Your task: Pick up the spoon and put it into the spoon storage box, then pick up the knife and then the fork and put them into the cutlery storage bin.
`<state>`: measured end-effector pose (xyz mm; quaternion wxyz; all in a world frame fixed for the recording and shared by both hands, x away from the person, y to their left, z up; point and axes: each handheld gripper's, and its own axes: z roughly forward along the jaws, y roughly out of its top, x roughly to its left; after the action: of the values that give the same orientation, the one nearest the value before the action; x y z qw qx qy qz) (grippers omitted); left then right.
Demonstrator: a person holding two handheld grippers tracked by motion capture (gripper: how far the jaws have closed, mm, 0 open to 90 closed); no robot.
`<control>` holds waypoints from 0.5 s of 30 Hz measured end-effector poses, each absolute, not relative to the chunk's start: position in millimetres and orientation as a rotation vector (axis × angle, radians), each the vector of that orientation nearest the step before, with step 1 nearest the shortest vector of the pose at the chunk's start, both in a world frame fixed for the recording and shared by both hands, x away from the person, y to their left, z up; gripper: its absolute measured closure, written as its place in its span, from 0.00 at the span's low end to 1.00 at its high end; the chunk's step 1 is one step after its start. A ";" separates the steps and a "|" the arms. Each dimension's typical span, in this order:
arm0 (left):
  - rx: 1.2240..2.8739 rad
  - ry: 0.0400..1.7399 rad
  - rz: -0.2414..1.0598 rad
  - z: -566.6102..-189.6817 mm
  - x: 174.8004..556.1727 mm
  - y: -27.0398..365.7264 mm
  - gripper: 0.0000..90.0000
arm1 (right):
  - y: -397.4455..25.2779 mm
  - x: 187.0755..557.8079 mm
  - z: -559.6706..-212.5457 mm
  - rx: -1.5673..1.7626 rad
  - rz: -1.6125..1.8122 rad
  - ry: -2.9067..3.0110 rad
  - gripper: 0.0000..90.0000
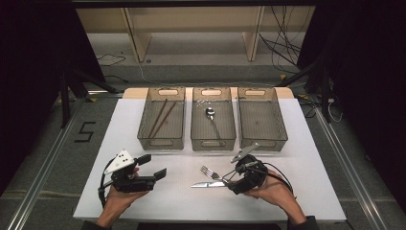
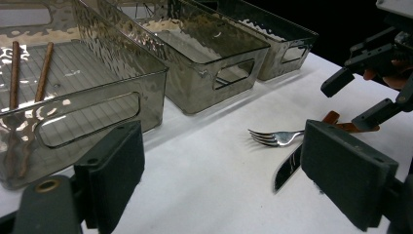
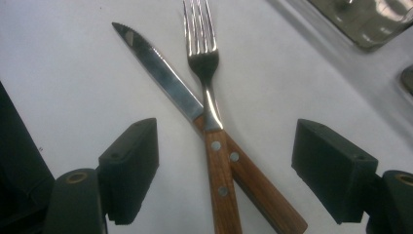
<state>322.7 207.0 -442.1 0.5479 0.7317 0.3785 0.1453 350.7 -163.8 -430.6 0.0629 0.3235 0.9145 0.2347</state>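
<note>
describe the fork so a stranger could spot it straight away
On the white table, in front of the three grey bins, two wooden-handled pieces cross between the right gripper's open fingers. The fork lies on top, with tines where the knife has a flat blade.

— In the right gripper view we lose the butt ends of the wooden-handled steel fork [image 3: 213,122] and the wooden-handled serrated knife [image 3: 195,109]: the bottom edge cuts both handles off.

— Agreed. In the left gripper view our own black jaw hides the middle of that knife, and the fork's handle passes behind it.

— And from the high view we cannot tell the handles apart under the right gripper [image 1: 233,176].
</note>
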 end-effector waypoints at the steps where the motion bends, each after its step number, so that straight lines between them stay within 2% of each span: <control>1: 1.732 0.897 0.344 -442.2 322.7 207.1 0.18 | -164.1 350.5 -431.7 0.975 0.709 2.766 0.29; 15: 1.731 0.899 0.346 -441.8 322.3 208.3 0.18 | -167.9 347.1 -437.6 0.993 0.661 2.780 0.31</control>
<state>322.3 208.3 -441.8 0.5482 0.7308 0.3796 0.1462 347.1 -167.9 -437.6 0.0583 0.3277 0.9174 0.2180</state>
